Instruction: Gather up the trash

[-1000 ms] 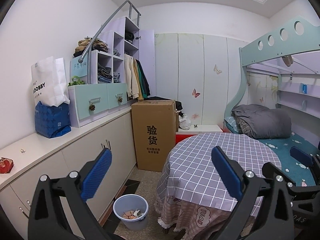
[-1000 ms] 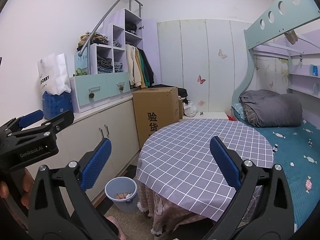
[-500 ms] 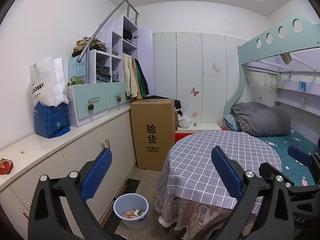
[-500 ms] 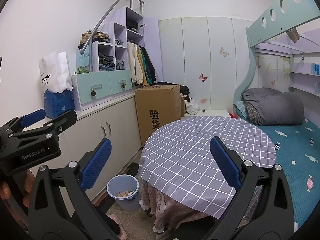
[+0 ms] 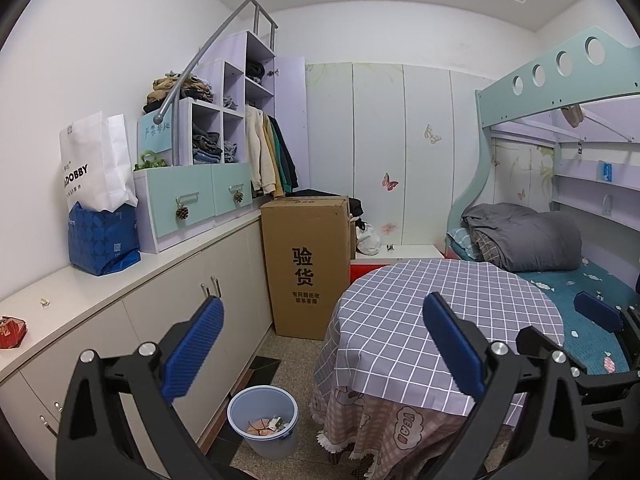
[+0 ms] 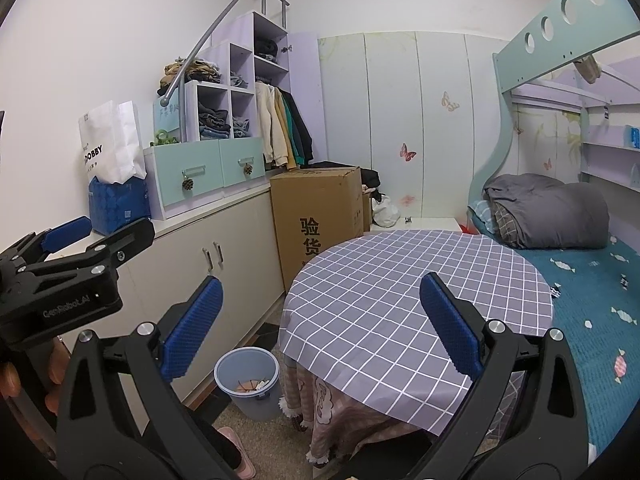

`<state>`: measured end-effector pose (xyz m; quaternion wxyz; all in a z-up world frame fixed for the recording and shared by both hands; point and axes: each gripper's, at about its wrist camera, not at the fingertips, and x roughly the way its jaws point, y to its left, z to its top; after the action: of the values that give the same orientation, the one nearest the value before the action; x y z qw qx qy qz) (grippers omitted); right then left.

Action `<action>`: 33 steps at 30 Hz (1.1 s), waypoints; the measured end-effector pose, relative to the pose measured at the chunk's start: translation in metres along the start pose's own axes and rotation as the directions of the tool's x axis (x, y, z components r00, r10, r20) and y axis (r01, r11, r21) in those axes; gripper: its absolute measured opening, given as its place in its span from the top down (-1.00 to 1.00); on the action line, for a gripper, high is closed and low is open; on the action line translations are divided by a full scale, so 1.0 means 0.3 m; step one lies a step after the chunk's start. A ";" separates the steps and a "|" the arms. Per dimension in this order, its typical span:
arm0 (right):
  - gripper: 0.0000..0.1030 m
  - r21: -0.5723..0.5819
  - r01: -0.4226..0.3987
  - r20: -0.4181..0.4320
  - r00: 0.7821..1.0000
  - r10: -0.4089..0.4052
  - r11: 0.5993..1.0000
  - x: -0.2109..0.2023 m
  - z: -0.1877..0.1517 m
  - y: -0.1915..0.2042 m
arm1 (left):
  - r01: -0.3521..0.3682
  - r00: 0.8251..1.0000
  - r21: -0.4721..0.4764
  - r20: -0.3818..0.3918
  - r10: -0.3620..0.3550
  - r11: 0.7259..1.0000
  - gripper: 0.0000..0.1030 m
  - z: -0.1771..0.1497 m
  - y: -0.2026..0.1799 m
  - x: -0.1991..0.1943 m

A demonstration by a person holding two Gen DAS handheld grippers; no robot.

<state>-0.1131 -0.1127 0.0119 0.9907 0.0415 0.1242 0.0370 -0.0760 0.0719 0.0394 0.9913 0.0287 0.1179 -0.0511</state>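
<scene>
A pale blue trash bin [image 5: 263, 420] with scraps inside stands on the floor between the cabinet and the round table; it also shows in the right wrist view [image 6: 248, 382]. A red wrapper [image 5: 11, 332] and a small white scrap [image 5: 44, 302] lie on the white counter at the left. My left gripper [image 5: 324, 344] is open and empty, held above the bin and table edge. My right gripper [image 6: 320, 324] is open and empty over the table. The left gripper also shows in the right wrist view [image 6: 92, 236], open.
A round table with a grey checked cloth [image 5: 440, 312] fills the middle. A tall cardboard box [image 5: 306, 264] stands behind the bin. White cabinets [image 5: 224, 280] run along the left wall. A bunk bed with a grey duvet [image 5: 524, 240] is at the right.
Both grippers have drifted slightly back and up, so the bin and table look a little lower and farther. Both stay open and empty.
</scene>
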 end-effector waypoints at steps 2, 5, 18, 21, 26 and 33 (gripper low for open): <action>-0.88 -0.001 -0.002 -0.001 1.000 0.002 1.000 -0.001 -0.001 -0.002 | -0.001 1.000 0.001 -0.001 0.001 1.000 -0.90 -0.003 0.000 0.000; -0.88 -0.002 0.000 0.001 1.000 0.000 1.000 -0.001 -0.004 -0.001 | 0.000 1.000 0.001 -0.002 0.000 1.000 -0.90 -0.004 -0.001 0.000; -0.88 -0.001 0.001 0.000 1.000 -0.001 1.000 -0.001 -0.002 0.002 | -0.001 1.000 0.002 -0.003 0.001 1.000 -0.90 -0.004 -0.002 0.001; -0.88 0.000 0.000 0.000 1.000 0.000 1.000 0.000 -0.002 0.000 | -0.001 1.000 0.004 -0.005 0.001 1.000 -0.90 -0.009 0.003 0.002; -0.88 0.000 -0.005 -0.005 1.000 0.005 1.000 -0.001 -0.013 0.001 | 0.000 1.000 0.003 -0.005 0.000 1.000 -0.90 -0.008 0.004 0.004; -0.88 -0.001 -0.007 -0.007 1.000 0.007 1.000 0.000 -0.017 -0.003 | 0.001 1.000 0.005 -0.007 -0.001 1.000 -0.90 -0.009 0.003 0.005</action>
<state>-0.1143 -0.1131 0.0068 0.9902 0.0412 0.1274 0.0405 -0.0752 0.0727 0.0366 0.9908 0.0312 0.1213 -0.0518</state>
